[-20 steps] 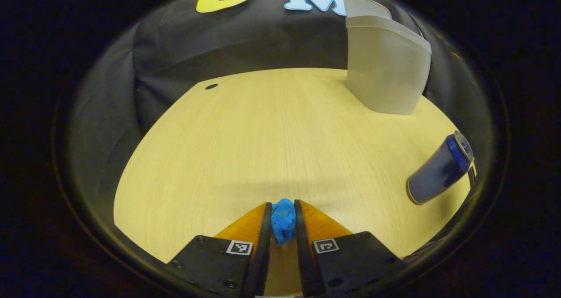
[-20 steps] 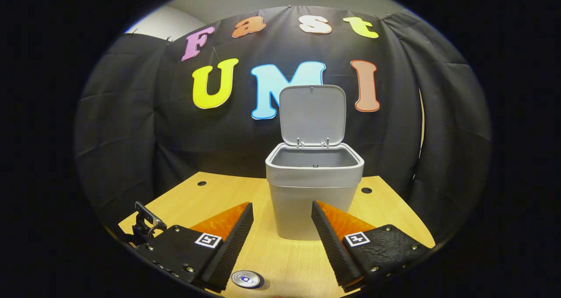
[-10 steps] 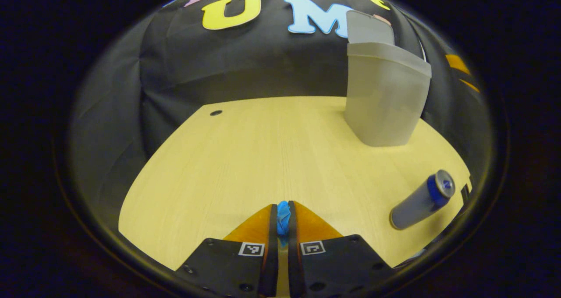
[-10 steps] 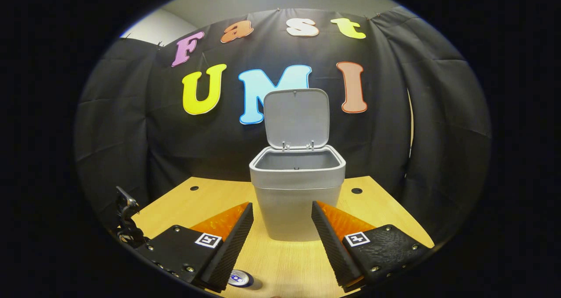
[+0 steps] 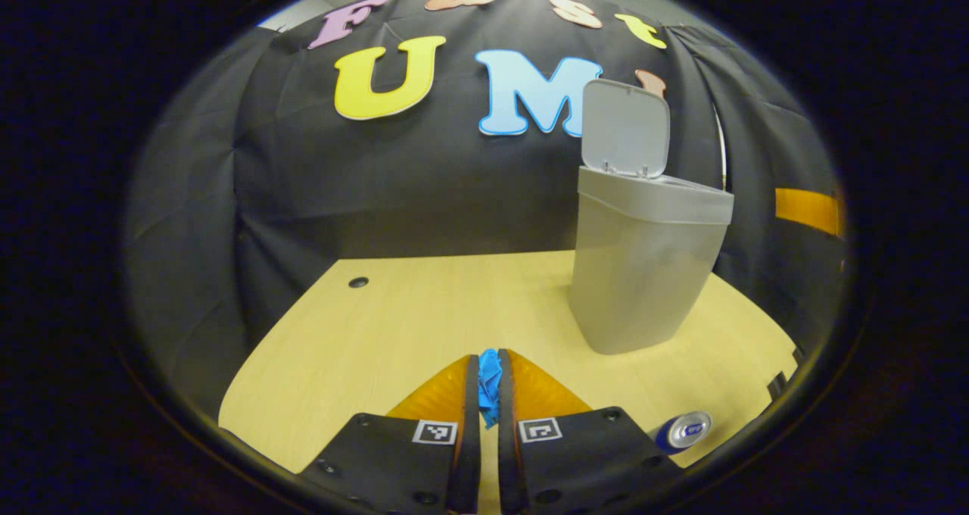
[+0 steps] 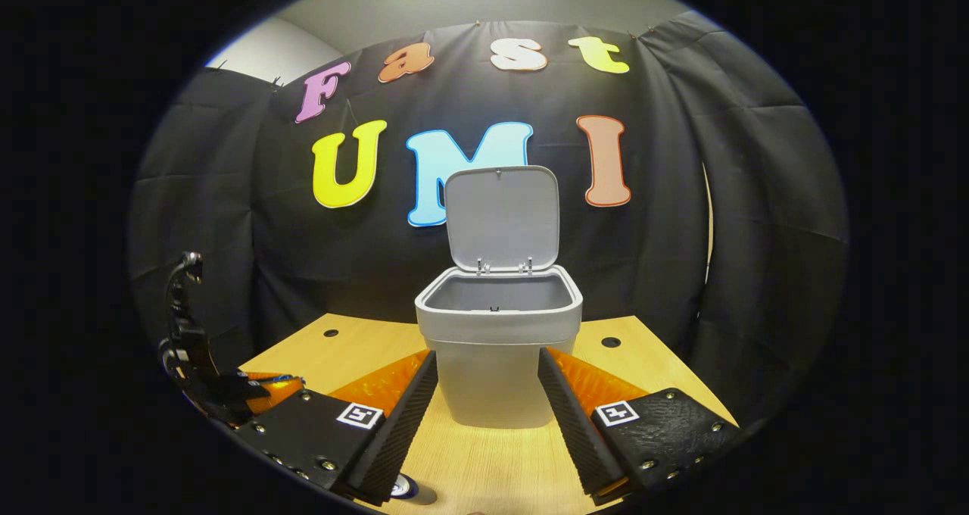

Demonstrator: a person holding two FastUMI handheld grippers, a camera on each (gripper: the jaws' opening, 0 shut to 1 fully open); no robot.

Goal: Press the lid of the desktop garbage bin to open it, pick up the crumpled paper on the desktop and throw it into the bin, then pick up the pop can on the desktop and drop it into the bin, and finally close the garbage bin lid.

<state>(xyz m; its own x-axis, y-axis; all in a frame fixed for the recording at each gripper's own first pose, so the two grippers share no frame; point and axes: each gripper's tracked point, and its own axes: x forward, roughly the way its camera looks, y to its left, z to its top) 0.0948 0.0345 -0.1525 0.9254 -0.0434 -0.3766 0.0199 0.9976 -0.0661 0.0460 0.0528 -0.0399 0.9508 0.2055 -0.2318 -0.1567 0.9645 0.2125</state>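
The left hand-held gripper is pinched tight on the blue paper ball, w/ both fingers pressing it. It is up off the surface, near the front edge.

The bin stands toward the back right of the surface, w/ its lid up and the top open. The can is at the front right edge, just showing its top.

The right hand-held gripper is wide open, holding nothing, pointed at the bin from the front.

Step now, I think: carry the paper to the bin & drop it in. To do it well, lift the paper higher than the bin's rim first, then go across to the right. Don't bump the rim or the lid, it could flip shut. Stop right over the hole, then open the fingers. The ball is squished thin, so it may stick to a pad; open wide. Keep the right one out of the way.
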